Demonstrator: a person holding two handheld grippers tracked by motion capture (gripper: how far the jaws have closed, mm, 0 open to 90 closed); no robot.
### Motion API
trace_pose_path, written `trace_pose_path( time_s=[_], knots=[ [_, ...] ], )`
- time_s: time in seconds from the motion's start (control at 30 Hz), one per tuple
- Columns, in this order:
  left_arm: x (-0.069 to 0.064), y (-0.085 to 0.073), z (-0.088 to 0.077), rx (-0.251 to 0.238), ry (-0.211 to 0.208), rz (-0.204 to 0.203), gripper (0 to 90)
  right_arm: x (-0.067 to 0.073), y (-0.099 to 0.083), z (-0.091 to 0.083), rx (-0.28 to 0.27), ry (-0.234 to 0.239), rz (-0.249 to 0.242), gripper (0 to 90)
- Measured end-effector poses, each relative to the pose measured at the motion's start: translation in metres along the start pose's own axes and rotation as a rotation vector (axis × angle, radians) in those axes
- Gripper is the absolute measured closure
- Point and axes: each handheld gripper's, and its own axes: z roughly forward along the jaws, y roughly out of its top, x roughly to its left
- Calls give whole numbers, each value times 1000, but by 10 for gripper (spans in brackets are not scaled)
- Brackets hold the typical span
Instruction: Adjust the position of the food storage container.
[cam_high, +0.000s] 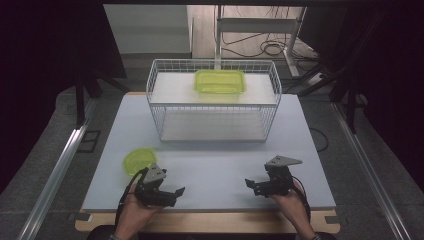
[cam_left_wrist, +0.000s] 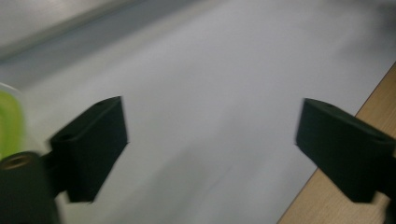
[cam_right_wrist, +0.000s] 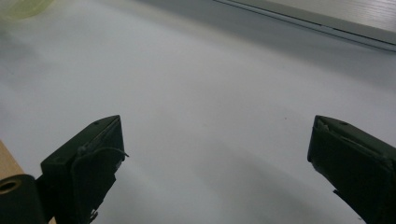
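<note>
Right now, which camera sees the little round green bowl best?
The high view: the round green bowl sits whole on the table beside the left gripper. The left gripper view catches a blurred green sliver; the right gripper view a faint pale-green corner.

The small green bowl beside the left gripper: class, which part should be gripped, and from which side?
Probably the thin rim of the small green bowl. It sits open side up on the table, so the left gripper, jaws open and empty, could come from above, one jaw inside the wall and one outside.
</note>
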Motion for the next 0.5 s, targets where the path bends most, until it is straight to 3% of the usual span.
trace_pose_path(
  time_s=[0.2, 0.23, 0.3, 0.4, 0.5],
  knots=[
    [22, 8, -15, -18, 25, -32, 511, 1, -1, 1, 8, 3, 0, 43],
    [34, 9, -19, -18, 55, -51, 572, 1, -1, 2, 10, 5, 1, 44],
    [45, 10, -23, -23, 67, -74, 694, 1, -1, 2, 14, 4, -1, 45],
    [63, 12, -31, -21, 120, -82, 840, 0, -1, 3, 17, 3, 1, 46],
    [79, 10, -41, -31, 177, -110, 900, 0, -2, 4, 20, 5, 5, 47]
  ],
)
